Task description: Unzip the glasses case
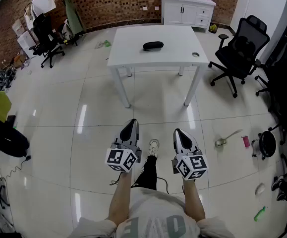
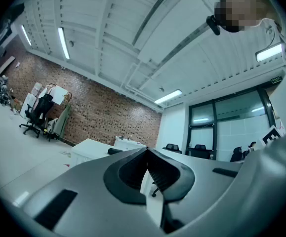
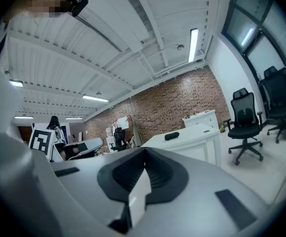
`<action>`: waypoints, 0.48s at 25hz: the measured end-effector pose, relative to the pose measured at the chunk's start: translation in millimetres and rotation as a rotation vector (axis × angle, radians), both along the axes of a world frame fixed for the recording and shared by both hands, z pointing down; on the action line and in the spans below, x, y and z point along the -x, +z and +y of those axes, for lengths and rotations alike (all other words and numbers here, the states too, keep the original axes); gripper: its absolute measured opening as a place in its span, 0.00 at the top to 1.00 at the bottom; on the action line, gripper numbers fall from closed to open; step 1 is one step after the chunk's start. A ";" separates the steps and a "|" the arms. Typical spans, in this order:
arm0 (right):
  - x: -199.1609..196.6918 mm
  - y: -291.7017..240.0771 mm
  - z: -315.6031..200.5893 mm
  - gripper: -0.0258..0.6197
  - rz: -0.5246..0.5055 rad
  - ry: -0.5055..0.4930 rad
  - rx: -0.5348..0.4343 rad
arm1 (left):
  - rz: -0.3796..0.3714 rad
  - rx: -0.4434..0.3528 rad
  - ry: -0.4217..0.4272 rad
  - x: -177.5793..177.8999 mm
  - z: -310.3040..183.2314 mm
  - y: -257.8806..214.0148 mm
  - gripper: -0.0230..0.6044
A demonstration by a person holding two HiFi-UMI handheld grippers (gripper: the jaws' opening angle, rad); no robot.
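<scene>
A small black glasses case [image 1: 153, 45], long with round ends, lies flat near the middle of the white table [image 1: 128, 58]. The table top is smooth and square-cornered and stands on thin white legs over a shiny tiled floor [image 1: 84, 118]. The person stands well apart from the table. The left gripper [image 1: 130, 125] and the right gripper [image 1: 179, 133] are smooth grey plastic with dark ribbed pads inside. Each has its jaw tips pressed together, with nothing between them. A black office chair [image 1: 240, 53] stands near the table's right edge.
</scene>
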State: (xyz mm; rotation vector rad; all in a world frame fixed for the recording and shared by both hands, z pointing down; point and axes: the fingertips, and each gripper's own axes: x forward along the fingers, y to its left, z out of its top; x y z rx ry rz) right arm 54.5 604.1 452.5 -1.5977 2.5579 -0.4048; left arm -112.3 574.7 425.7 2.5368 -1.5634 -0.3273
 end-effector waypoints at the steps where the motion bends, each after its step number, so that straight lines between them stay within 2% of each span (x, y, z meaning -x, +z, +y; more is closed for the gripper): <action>1: 1.4 -0.2 -27.3 0.96 -0.004 0.005 0.000 | 0.002 0.003 0.001 3.2 -28.5 1.4 0.98; 6: 15.0 -7.4 -182.8 0.96 0.006 0.018 0.005 | 0.005 0.012 0.016 17.3 -187.1 -5.4 0.98; 12: 33.3 -47.9 -362.3 0.96 0.006 0.018 -0.051 | -0.020 -0.043 0.067 19.7 -365.8 -50.4 0.98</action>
